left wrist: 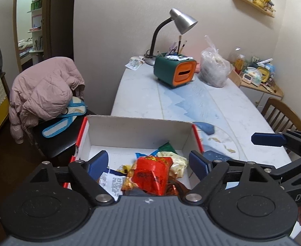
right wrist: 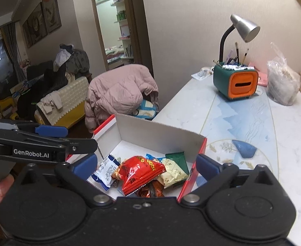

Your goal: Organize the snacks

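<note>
The snack packets, a red one on top with white, green and cream ones beside it, lay heaped in the near end of the open cardboard box on the marble table. Above the box, the left gripper and right gripper both hung wide open, holding nothing. Beyond the box stood a green-and-orange organizer and lamp.

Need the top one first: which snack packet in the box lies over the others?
The red packet. It rests on the blue-white, cream and brown packets, mid-pile.
</note>
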`<state>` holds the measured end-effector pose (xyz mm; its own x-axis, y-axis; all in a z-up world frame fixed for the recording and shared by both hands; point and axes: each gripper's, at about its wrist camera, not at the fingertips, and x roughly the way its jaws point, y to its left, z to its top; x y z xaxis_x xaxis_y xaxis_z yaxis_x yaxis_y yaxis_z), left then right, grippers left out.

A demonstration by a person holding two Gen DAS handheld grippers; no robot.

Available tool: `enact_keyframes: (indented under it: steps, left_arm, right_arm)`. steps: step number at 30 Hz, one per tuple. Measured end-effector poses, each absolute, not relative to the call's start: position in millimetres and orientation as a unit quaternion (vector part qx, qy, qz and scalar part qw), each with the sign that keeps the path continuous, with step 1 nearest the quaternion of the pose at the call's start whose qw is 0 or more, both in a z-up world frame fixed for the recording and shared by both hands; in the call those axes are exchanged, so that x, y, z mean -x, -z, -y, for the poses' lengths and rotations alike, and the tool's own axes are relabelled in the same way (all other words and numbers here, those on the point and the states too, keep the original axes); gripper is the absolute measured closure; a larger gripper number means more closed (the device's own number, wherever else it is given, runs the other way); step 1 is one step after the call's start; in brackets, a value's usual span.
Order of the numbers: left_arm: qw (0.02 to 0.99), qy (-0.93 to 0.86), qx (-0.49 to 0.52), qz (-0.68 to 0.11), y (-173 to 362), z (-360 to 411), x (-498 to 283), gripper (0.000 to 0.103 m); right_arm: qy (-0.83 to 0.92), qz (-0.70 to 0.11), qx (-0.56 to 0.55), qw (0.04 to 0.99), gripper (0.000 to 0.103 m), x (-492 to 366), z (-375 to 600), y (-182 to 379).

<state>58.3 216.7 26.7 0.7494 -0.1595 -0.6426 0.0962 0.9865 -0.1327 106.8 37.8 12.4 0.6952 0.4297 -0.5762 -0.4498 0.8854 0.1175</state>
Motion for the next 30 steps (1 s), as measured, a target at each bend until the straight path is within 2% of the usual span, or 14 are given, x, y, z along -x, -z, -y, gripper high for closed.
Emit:
enact_keyframes:
  steps: [3, 16, 30]
  left_arm:
    - [0.935, 0.072, 0.051, -0.343, -27, -215, -53, 0.01]
    - [0.934, 0.072, 0.058, -0.344, -26, -210, -42, 0.01]
    - [0.937, 0.055, 0.059, -0.341, -26, -210, -36, 0.01]
  right_arm:
    - [-0.235, -0.298, 0.004, 0.925, 0.0, -101, -34, -12]
    - [-0.203, -0.267, -0.037, 0.942, 0.0, -82, -21, -7]
    - [-0.191, -0.274, -0.047, 0.941, 0.0, -78, -21, -5]
